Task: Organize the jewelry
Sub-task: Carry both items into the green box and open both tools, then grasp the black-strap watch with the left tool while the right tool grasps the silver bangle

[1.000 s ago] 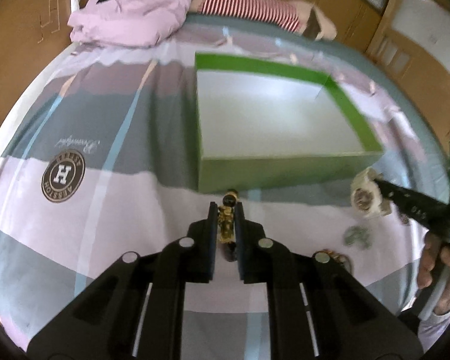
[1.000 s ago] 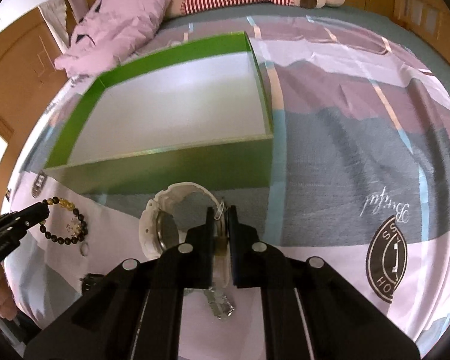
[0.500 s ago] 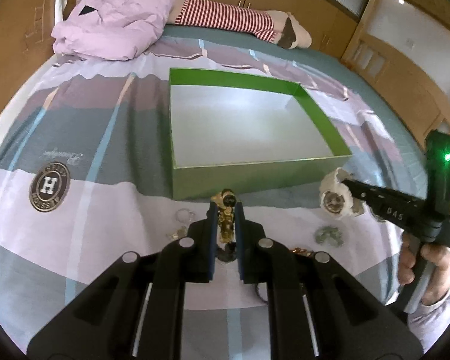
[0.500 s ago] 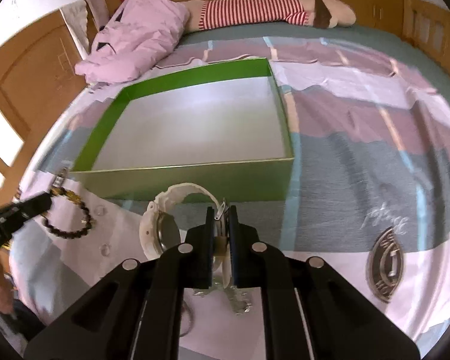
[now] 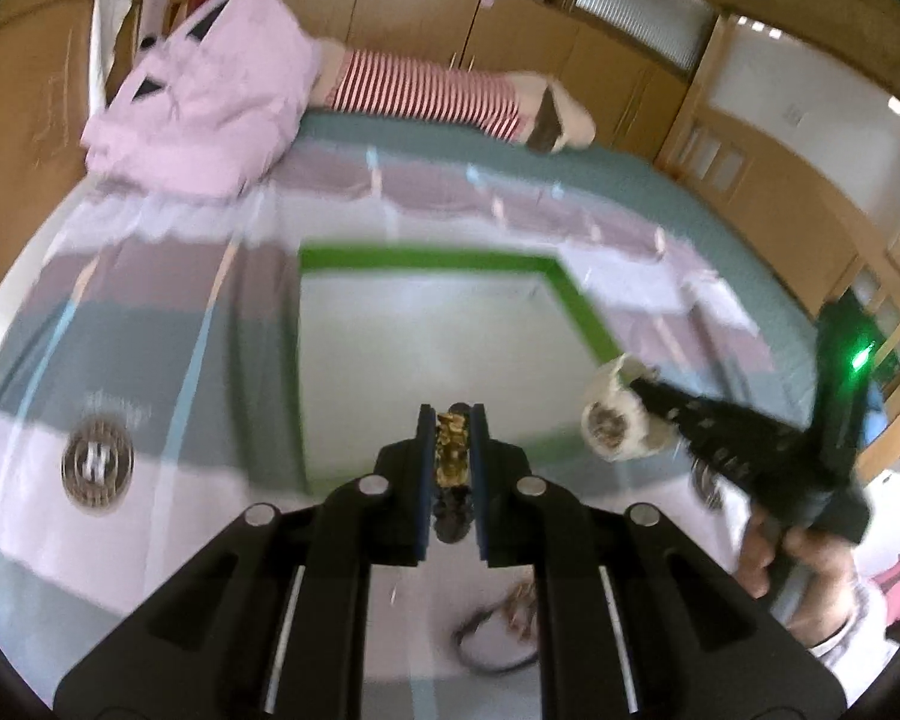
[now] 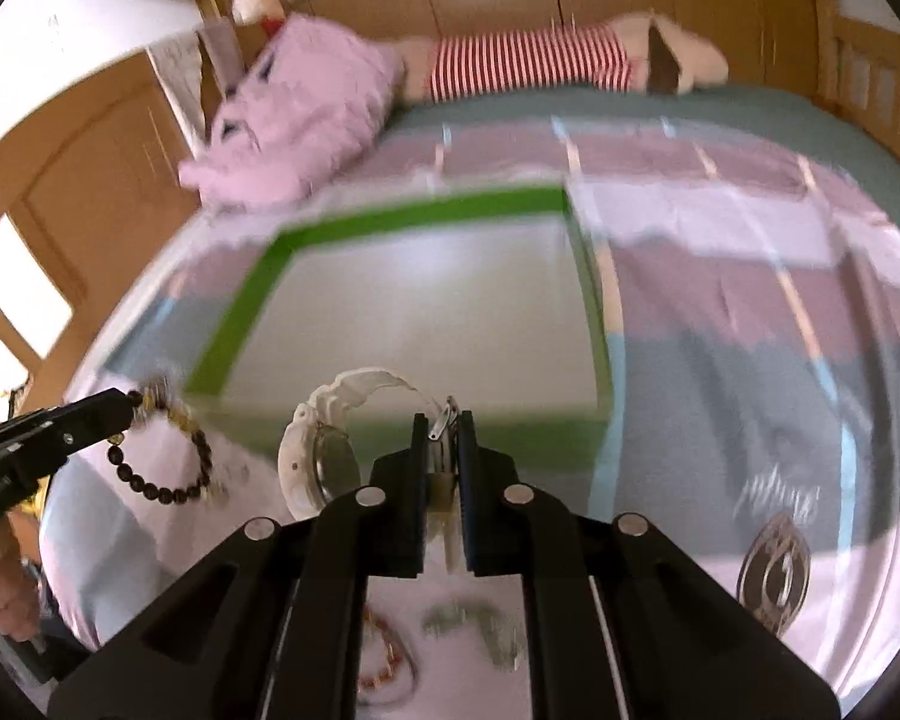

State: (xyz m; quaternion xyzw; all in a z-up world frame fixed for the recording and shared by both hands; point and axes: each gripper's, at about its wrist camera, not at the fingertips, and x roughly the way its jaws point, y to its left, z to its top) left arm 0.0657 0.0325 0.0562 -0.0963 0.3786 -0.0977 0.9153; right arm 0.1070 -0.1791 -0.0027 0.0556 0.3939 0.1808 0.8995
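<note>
My left gripper [image 5: 453,414] is shut on a dark and gold bead bracelet [image 5: 452,456], held in the air above the near edge of the green box [image 5: 576,294]. In the right wrist view the bracelet [image 6: 162,468] hangs from the left gripper [image 6: 129,399] just left of the box [image 6: 234,324]. My right gripper [image 6: 438,420] is shut on the strap of a white watch [image 6: 330,450], raised over the box's near wall. In the left wrist view the watch [image 5: 615,420] sits at the right gripper's tip by the box's right corner. The box's white floor is bare.
The box lies on a striped bedspread [image 5: 150,324]. Loose jewelry lies on the bed below the grippers: a dark ring with a chain [image 5: 498,630], a beaded piece [image 6: 384,660] and a greenish piece [image 6: 480,624]. A pink garment [image 5: 204,90] and a striped plush [image 5: 426,96] lie beyond.
Both grippers have risen and moved forward toward the box, carrying the bracelet and the watch. The loose jewelry on the bed now shows below them.
</note>
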